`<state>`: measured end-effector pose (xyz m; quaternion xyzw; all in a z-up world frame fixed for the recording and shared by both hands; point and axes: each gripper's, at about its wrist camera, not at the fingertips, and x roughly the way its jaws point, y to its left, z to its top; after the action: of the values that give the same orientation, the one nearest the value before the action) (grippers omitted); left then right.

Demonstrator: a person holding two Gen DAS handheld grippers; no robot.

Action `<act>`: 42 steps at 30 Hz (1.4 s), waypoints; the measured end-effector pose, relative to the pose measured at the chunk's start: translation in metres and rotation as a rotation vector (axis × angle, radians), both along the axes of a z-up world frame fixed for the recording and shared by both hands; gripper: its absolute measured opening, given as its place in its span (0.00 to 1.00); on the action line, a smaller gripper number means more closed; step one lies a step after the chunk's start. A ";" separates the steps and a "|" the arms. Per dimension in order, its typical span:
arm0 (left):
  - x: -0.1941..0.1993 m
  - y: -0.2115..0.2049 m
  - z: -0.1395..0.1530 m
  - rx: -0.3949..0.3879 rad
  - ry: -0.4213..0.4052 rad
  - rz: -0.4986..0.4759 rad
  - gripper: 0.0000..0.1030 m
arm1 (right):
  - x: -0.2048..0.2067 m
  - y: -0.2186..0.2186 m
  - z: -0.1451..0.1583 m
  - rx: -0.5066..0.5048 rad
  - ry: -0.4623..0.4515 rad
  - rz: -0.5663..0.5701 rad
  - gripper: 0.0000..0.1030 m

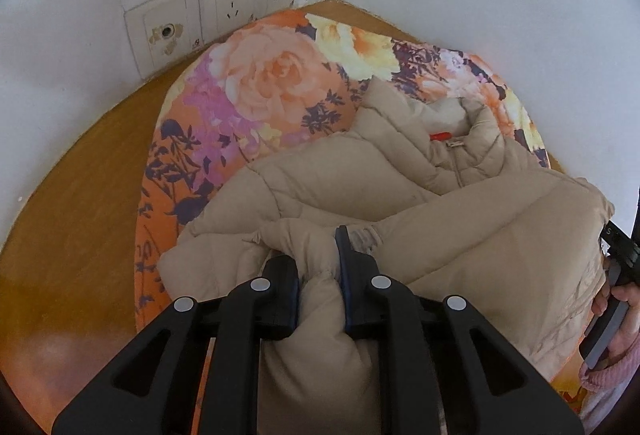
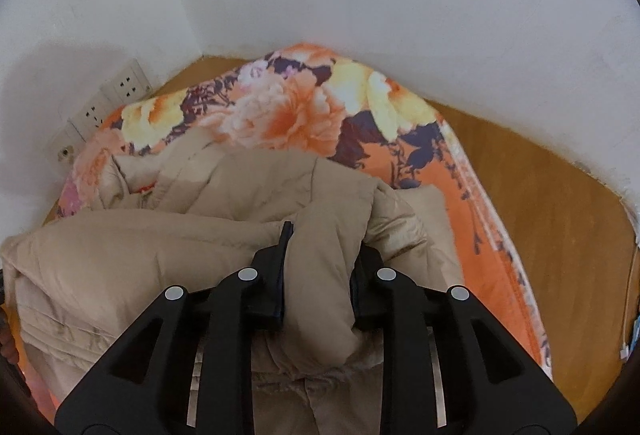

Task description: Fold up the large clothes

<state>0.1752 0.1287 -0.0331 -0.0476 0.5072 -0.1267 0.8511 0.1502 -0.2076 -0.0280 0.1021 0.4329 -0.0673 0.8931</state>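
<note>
Left wrist shows your left gripper (image 1: 320, 275) and right gripper (image 2: 320, 275) each clamped on the jacket (image 1: 460, 235), sleeves folded in, bottom half left.

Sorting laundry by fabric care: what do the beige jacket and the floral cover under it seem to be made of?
The beige jacket looks like a quilted, padded synthetic shell, probably nylon or polyester: puffy stitched channels with a faint sheen. The floral cover looks like smooth printed woven cloth, matte, perhaps cotton or a blend; the pictures cannot settle which.
</note>
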 end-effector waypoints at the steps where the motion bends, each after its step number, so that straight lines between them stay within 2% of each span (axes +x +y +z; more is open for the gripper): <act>1: 0.001 0.001 -0.001 -0.007 0.004 0.005 0.18 | 0.001 0.000 -0.002 0.000 0.001 -0.001 0.22; 5: -0.002 0.004 0.002 -0.038 0.000 0.034 0.19 | 0.001 -0.001 -0.006 0.010 0.001 -0.005 0.22; 7: -0.007 0.004 0.009 -0.029 -0.017 0.032 0.21 | 0.001 -0.001 -0.006 0.017 -0.002 -0.002 0.23; 12: -0.027 0.006 0.032 -0.010 -0.048 0.021 0.34 | -0.002 -0.003 0.000 0.052 -0.015 0.021 0.28; 14: -0.038 0.010 0.042 -0.025 -0.055 0.012 0.45 | -0.004 -0.005 0.006 0.080 -0.023 0.033 0.34; 16: -0.046 0.015 0.048 -0.054 -0.053 0.011 0.55 | -0.007 -0.006 0.014 0.113 -0.038 0.066 0.50; 21: -0.068 0.017 0.061 -0.065 -0.061 0.018 0.63 | -0.017 -0.007 0.029 0.110 -0.063 0.123 0.65; 22: -0.071 0.017 0.063 -0.076 -0.061 0.019 0.67 | -0.020 -0.008 0.031 0.112 -0.067 0.135 0.71; 25: -0.082 0.019 0.072 -0.089 -0.088 0.035 0.86 | -0.029 -0.009 0.039 0.100 -0.081 0.165 0.75; 33: -0.106 0.021 0.086 -0.022 -0.164 0.037 0.87 | -0.046 -0.019 0.055 0.114 -0.113 0.195 0.75; 42: -0.130 0.053 0.082 0.041 -0.162 0.122 0.87 | -0.072 -0.042 0.065 0.060 -0.096 0.217 0.75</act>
<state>0.0447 0.1814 0.0489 -0.0506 0.4355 -0.0680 0.8962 0.0786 -0.2496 0.0370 0.0845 0.4000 0.0477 0.9114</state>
